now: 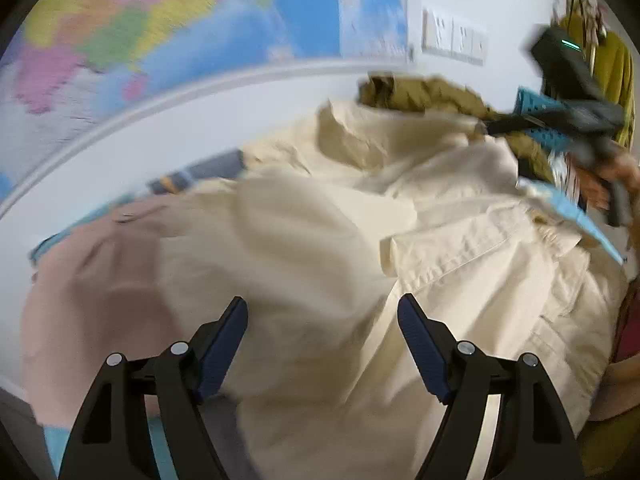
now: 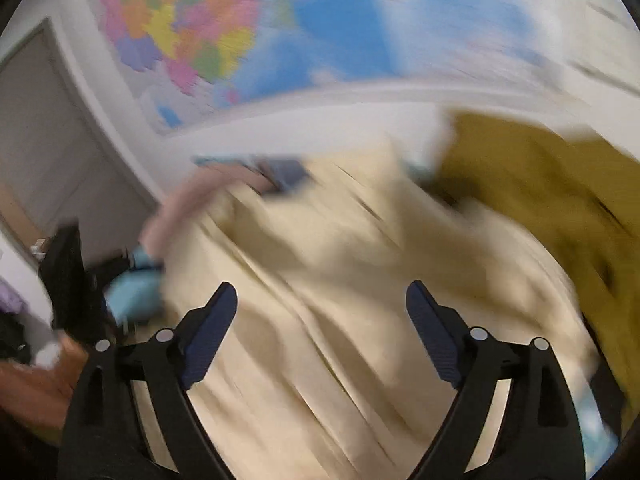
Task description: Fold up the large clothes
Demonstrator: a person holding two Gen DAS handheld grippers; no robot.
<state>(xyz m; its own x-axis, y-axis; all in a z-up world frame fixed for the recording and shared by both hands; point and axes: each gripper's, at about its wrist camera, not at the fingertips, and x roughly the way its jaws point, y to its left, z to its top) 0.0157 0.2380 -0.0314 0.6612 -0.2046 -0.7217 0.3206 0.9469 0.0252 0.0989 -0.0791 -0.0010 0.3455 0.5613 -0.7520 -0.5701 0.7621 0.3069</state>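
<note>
My left gripper (image 1: 322, 340) and right gripper (image 2: 322, 328) both gape empty above the rumpled cream coat (image 1: 320, 220); I judge folding barely begun.

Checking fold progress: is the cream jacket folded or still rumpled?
Rumpled: the cream jacket lies bunched, collar humped, pocket flap skewed.

- Left gripper (image 1: 322, 310): chunky matte black plastic arms, each with a triangular cutout near the base
- Its fingers (image 1: 224, 344) carry dark navy pads with a fine ribbed texture
- Two round silver pivot screws per side, four in all
- Right gripper (image 2: 322, 296) is the same build: black frame, navy ribbed pads, shiny screw heads
- From the left wrist view, the right one's body is a black box with a small teal light strip, blurry
- A bare hand (image 1: 600, 188) wraps its dark grey handle, no sleeve showing
</note>
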